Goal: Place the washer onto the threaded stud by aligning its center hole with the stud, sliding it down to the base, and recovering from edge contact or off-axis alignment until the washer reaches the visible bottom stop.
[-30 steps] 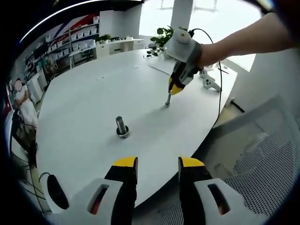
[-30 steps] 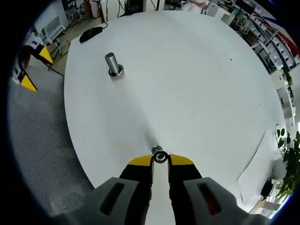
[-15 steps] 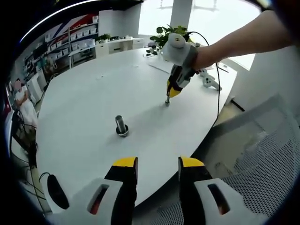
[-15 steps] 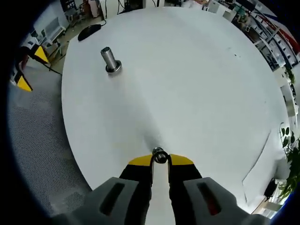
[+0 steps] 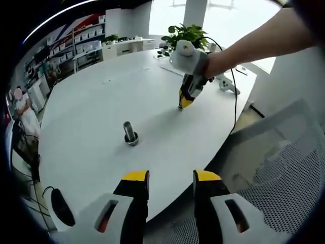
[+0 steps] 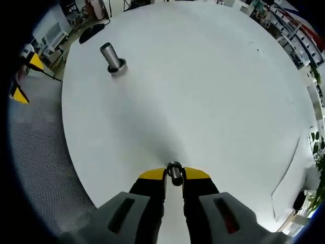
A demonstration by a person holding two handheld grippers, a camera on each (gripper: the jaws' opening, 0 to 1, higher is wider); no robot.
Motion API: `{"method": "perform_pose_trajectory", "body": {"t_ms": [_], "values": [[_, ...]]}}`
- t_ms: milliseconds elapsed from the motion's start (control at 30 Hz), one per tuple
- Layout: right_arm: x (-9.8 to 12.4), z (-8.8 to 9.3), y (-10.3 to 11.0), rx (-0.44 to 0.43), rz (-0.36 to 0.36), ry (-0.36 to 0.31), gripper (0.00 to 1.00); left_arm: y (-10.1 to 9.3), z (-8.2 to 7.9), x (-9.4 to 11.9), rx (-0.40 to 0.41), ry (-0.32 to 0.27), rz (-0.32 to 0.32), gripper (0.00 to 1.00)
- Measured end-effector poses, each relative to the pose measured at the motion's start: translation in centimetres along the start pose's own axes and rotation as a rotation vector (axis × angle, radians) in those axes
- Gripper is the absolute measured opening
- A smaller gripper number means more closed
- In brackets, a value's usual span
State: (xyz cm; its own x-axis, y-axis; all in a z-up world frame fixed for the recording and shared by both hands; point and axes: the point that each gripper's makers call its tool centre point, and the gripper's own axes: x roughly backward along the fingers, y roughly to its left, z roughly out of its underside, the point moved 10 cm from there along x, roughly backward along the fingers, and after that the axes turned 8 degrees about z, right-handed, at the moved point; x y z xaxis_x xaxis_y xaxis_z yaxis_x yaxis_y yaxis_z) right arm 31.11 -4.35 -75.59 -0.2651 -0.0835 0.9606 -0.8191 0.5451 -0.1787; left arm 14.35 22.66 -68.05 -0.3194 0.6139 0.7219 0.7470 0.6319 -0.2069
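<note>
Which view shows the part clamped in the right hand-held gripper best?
The right gripper view: a small metal piece sits close up between the right hand-held gripper tips. The left gripper view shows that gripper far off above the white table, the piece too small to make out.

studs: 1 | washers: 1 | tables: 1 | potted plants: 1 | claws: 2
</note>
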Motion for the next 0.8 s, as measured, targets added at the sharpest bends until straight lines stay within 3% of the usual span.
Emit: {"method": "perform_pose_trajectory", "body": {"t_ms": [500, 800], "values": [[0.1, 0.4, 0.0, -0.037, 0.005, -0.010, 0.18, 0.1, 0.2, -0.1, 0.001, 0.013, -0.011, 0.33], [1.1, 2.3, -0.3, -0.072, -0.002, -0.025, 0.21, 0.3, 0.2, -0.1, 0.011, 0.016, -0.019, 0.33]]}}
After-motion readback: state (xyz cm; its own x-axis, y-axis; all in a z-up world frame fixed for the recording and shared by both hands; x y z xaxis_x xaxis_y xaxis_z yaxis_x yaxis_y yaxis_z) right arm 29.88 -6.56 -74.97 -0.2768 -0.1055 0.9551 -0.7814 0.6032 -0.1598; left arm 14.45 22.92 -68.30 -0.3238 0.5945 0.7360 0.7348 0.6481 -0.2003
